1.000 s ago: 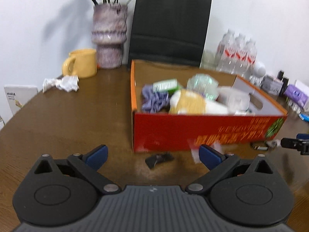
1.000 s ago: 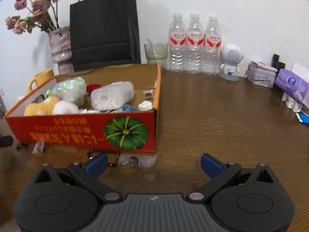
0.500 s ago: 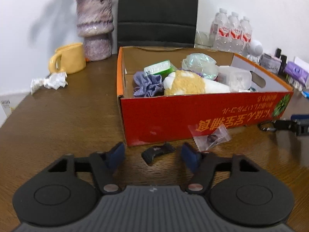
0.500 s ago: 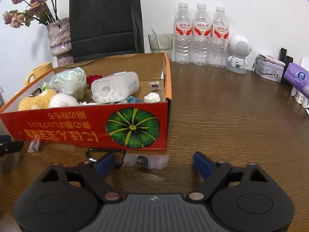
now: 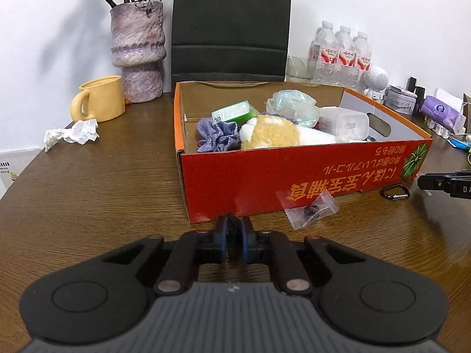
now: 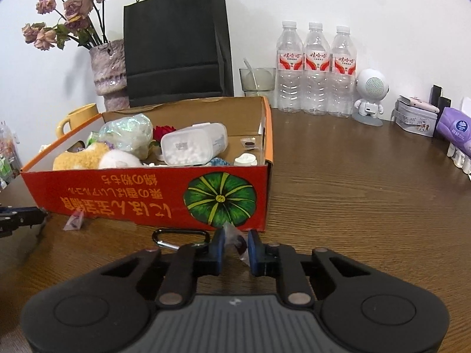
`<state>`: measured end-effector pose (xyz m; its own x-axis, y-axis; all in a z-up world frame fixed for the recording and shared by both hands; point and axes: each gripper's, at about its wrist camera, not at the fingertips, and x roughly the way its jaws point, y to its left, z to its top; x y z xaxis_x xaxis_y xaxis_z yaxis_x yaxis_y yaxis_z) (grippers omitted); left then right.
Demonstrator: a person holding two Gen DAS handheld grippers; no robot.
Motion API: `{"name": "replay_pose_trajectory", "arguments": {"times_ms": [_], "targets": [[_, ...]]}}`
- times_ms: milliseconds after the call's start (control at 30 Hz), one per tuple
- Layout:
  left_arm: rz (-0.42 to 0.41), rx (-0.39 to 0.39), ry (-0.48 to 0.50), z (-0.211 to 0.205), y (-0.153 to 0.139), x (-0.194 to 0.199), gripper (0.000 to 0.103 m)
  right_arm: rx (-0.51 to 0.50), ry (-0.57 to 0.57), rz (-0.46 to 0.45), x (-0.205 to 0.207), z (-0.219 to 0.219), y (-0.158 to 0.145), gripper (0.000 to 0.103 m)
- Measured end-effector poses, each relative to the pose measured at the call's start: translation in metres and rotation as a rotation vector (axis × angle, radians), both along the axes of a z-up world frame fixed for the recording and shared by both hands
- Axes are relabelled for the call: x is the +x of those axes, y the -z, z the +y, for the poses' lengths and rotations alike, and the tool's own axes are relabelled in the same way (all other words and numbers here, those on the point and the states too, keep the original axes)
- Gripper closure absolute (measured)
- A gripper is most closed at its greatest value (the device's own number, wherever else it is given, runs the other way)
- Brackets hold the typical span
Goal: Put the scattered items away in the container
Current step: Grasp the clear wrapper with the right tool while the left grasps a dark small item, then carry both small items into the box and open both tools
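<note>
Right now your left gripper [image 5: 234,236] has its blue pads nearly together on a small black item [image 5: 233,217], of which only a sliver shows above the pads; what it is I can't tell from this angle. It sits low over the wooden table [image 5: 103,194], just in front of the near left corner of the red cardboard box [image 5: 294,182].

Your right gripper [image 6: 236,248] is narrowed on a clear plastic packet [image 6: 235,239] with something dark inside, pinched between both pads close to the box's front wall by the green pumpkin print. A black carabiner [image 6: 179,236] lies on the table just beside the left pad, touching or nearly touching it. A second clear packet [image 5: 310,210] lies against the box's front wall, between your two grippers.

Inside the box you already have a yellow and white plush toy [image 5: 273,133], a purple scrunchie [image 5: 217,136], a green packet [image 5: 234,113], a crinkled plastic bag [image 5: 293,107] and a clear tub of white beads [image 6: 191,145].

Behind the box stand a black paper bag [image 6: 176,47], a purple vase [image 5: 138,50] of dried roses, a yellow mug [image 5: 100,100] and three water bottles [image 6: 316,70]. A crumpled tissue [image 5: 73,132] lies near the mug.
</note>
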<state>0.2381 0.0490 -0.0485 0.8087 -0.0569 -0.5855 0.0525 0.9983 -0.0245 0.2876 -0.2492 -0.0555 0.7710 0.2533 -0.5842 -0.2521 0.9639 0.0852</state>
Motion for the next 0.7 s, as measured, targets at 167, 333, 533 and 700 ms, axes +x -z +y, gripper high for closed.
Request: {"name": "replay_pose_trajectory", "arguments": {"times_ms": [167, 333, 533, 700], "targets": [[-0.013, -0.005, 0.009, -0.001, -0.002, -0.003, 0.093, 0.016, 0.008, -0.017, -0.004, -0.002, -0.004, 0.088], [-0.063, -0.012, 0.025, -0.005, -0.012, -0.015, 0.093, 0.033, 0.001, -0.045, -0.013, -0.004, -0.012, 0.088], [-0.181, -0.047, 0.039, -0.006, -0.041, -0.037, 0.093, 0.075, -0.028, -0.134, -0.037, -0.003, -0.037, 0.088], [-0.259, -0.031, 0.048, -0.006, -0.081, -0.023, 0.093, 0.095, -0.050, -0.225, -0.029, 0.002, -0.075, 0.088]]}}
